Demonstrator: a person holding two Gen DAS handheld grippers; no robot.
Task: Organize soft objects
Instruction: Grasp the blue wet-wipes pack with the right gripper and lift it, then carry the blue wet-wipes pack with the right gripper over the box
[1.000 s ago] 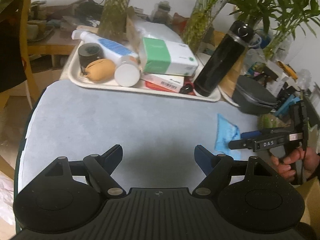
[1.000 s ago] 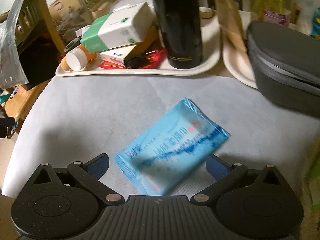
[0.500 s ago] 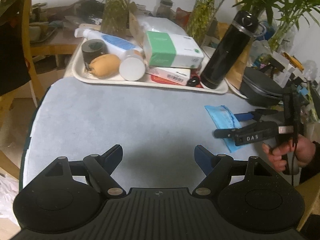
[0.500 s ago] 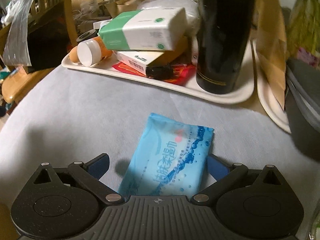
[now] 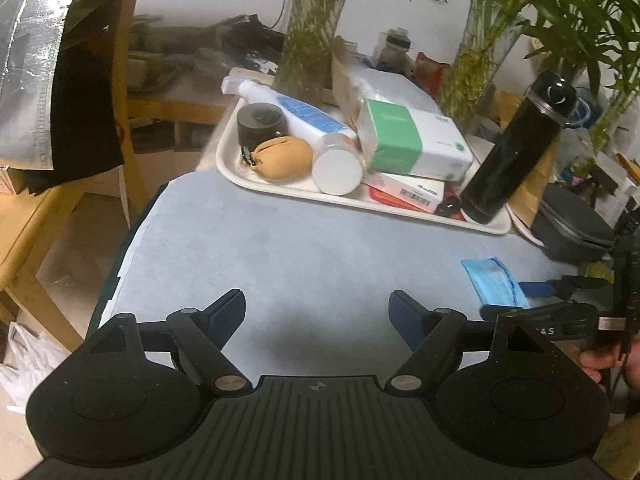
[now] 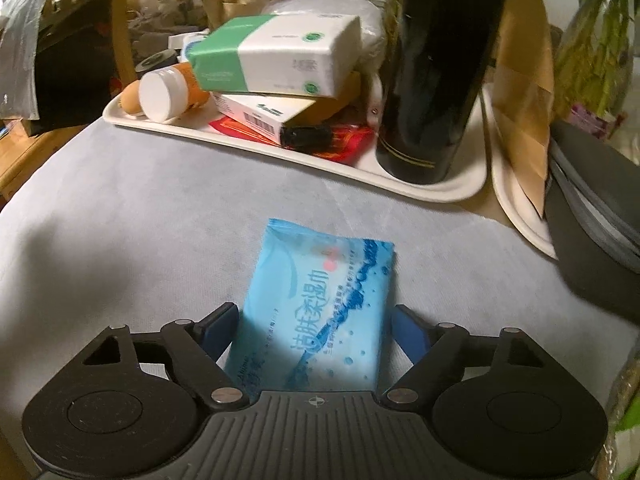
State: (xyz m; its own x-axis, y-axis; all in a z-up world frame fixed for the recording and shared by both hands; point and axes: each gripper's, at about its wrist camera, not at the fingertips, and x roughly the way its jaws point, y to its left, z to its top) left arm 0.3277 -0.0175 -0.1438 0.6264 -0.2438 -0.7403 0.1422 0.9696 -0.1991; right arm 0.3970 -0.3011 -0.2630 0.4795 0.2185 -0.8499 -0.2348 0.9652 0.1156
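A blue wet-wipes pack (image 6: 320, 304) lies flat on the grey table cloth (image 6: 120, 216). My right gripper (image 6: 314, 328) straddles its near end, one blue finger on each side, close to or touching the pack's edges. The pack also shows in the left wrist view (image 5: 494, 282), with the right gripper (image 5: 532, 300) around it. My left gripper (image 5: 318, 314) is open and empty above bare cloth. A tan soft pouch (image 5: 280, 158) and a green-and-white tissue pack (image 5: 412, 142) lie on the white tray (image 5: 280, 190).
The tray also holds a black bottle (image 6: 436, 64), a white spray bottle (image 5: 296, 114), a white-capped jar (image 5: 336, 164), a dark roll (image 5: 260, 122) and flat boxes. A grey case (image 6: 592, 216) sits at the right. Glass vases with plants stand behind. A wooden chair (image 5: 120, 92) stands at the left.
My right gripper moved forward over the wipes pack and its fingers narrowed around it. The pack now lies lengthwise between them. My left gripper stayed open and drifted slightly.
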